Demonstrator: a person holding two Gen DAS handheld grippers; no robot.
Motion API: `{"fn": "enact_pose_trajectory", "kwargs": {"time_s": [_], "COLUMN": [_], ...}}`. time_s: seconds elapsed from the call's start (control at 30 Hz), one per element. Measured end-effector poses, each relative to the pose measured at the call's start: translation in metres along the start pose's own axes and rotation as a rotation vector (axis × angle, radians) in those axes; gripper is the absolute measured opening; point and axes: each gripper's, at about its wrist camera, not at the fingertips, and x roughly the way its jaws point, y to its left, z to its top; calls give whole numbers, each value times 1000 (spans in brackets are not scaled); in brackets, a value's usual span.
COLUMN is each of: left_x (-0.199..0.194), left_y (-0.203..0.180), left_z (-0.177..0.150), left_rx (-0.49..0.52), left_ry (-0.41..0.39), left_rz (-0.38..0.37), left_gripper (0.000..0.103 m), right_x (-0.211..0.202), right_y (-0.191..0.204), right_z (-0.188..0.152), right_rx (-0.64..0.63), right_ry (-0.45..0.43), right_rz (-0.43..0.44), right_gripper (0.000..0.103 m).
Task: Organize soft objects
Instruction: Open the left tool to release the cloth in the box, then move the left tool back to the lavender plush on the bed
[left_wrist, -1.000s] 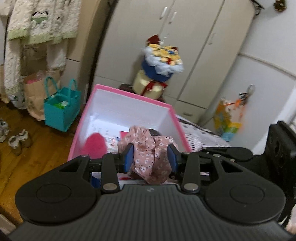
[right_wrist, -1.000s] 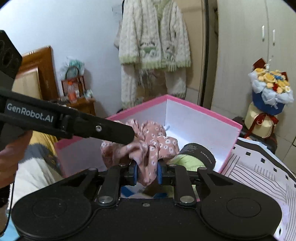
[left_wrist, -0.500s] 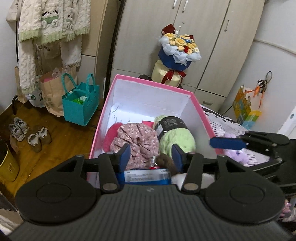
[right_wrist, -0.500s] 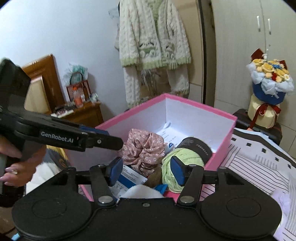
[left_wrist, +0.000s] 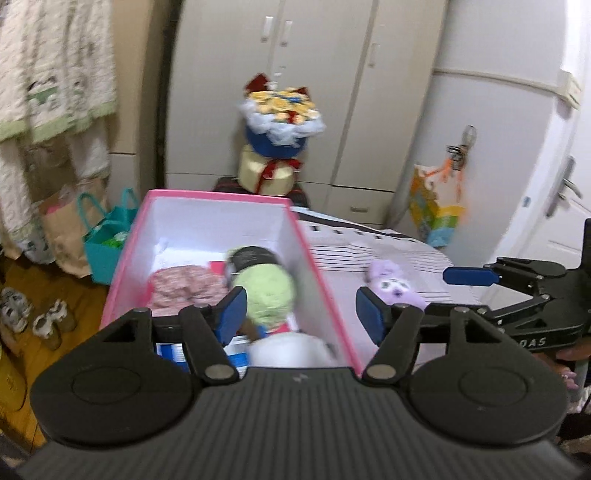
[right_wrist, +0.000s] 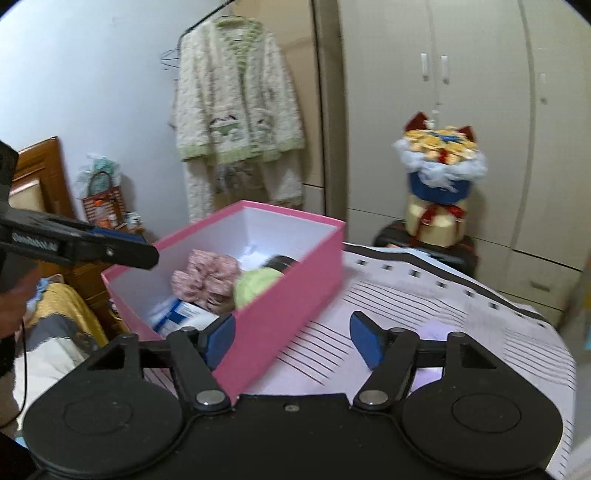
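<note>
A pink box (left_wrist: 218, 195) stands on the striped bed sheet (left_wrist: 340, 240). In it lie a pink floral cloth (left_wrist: 184, 288), a green yarn ball (left_wrist: 266, 291), a white soft item and a blue-and-white packet. A purple plush toy (left_wrist: 391, 284) lies on the sheet right of the box. My left gripper (left_wrist: 301, 314) hovers over the box's near end, jaws opening, nothing between them. My right gripper (right_wrist: 293, 332) hangs by the box's (right_wrist: 288, 295) near corner, jaws opening and gripping nothing. Its blue pad (left_wrist: 469, 276) shows at the right of the left wrist view. The floral cloth (right_wrist: 207, 277) and yarn (right_wrist: 258, 288) rest inside.
A flower bouquet (left_wrist: 280, 114) on a round gift box stands before the wardrobe (left_wrist: 314, 74). Left of the box are a teal bag (left_wrist: 107, 236), a paper bag and shoes (left_wrist: 51, 321) on the wood floor. A knitted cardigan (right_wrist: 236, 103) hangs behind. A door (left_wrist: 546, 184) is at right.
Both grippers let go of the floral cloth, which now lies in the box. Both drew back from it and swung right, jaws widening. The purple plush came into view.
</note>
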Motion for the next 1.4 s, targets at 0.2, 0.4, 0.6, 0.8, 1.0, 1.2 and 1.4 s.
{"fn": "enact_pose_trajectory", "kwargs": {"time_s": [0.2,0.4,0.6,0.8,1.0,1.2,1.4], "left_x": [18,47,86,130,192,237,252], "left_y": [-42,-80,-100,-113,-111,-97,-88], "left_z": [0,2,2,1,-3,-9,-19], "left_rx": [58,75,-6,-62,-114,-212,-288], "left_ry": [17,55,99,116,157,207,215], "left_rz": [-91,-177,-223,-200,-98,-30,-34], "left_gripper": [65,65,66,67,67,64,59], "right_x": [-19,-28,-19,2,40,83,111], "right_y": [-19,-40,-64,-104,-112,-123,-139], "right_z": [-20,-33,-44,-50,-58,-58,-63], "right_rx": [20,33,9,70,-3,-34,55], "right_ry": [31,37,22,4,36,111,137], "right_rz": [-77,-116,-147,-111,-134,-145,-52], "right_gripper": [84,87,88,88,88,86,79]}}
